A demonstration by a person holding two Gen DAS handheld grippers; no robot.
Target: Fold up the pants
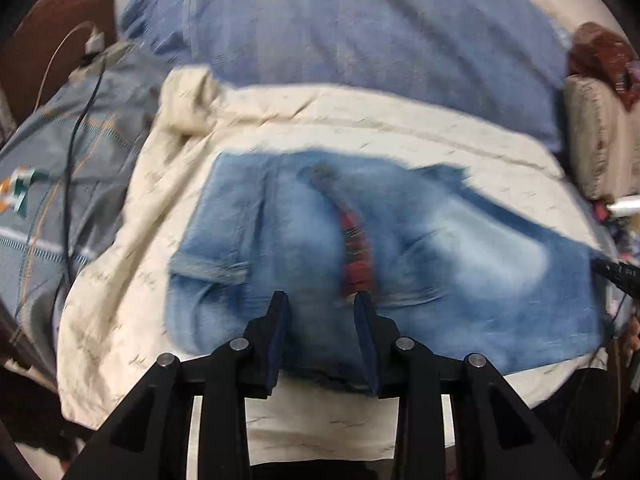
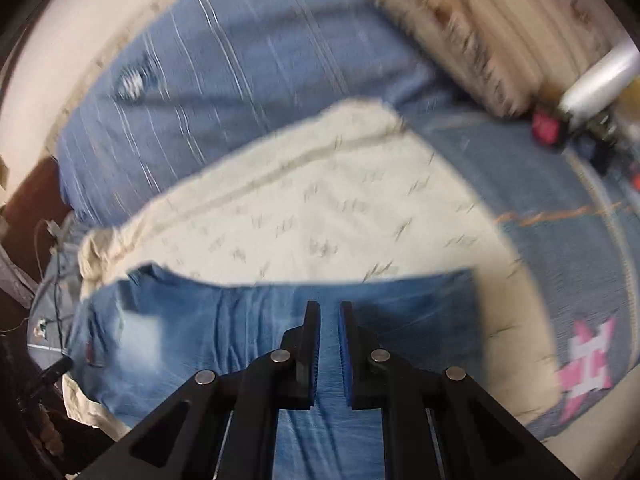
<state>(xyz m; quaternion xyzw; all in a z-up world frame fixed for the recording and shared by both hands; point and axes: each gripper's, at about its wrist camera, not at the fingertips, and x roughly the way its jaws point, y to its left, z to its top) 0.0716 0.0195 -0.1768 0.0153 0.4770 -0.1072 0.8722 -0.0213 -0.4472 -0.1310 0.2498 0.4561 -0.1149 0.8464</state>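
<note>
Faded blue denim pants (image 1: 400, 272) lie folded on a cream patterned sheet (image 1: 360, 120) spread over the bed. The left gripper (image 1: 322, 300) hovers above them, jaws apart and empty. The right gripper (image 2: 329, 308) hangs over the denim, jaws nearly closed, holding nothing.

Cream cloth (image 1: 360, 120) beyond the jeans (image 1: 460, 264): bare, flat band, open passage across. Same cloth (image 2: 320, 208) wide and bare in right wrist view. Left edge: cloth bunched into a raised fold (image 1: 188, 100); black cable (image 1: 76, 152) trails over the grey bedding (image 1: 40, 184) beside it, snag risk. Right side: cushion (image 1: 596, 136) stands near the cloth's edge; white bottle (image 2: 600, 80) and small clutter (image 2: 548, 128) crowd that corner. Blue sheet (image 2: 240, 80) further back lies flat.
</note>
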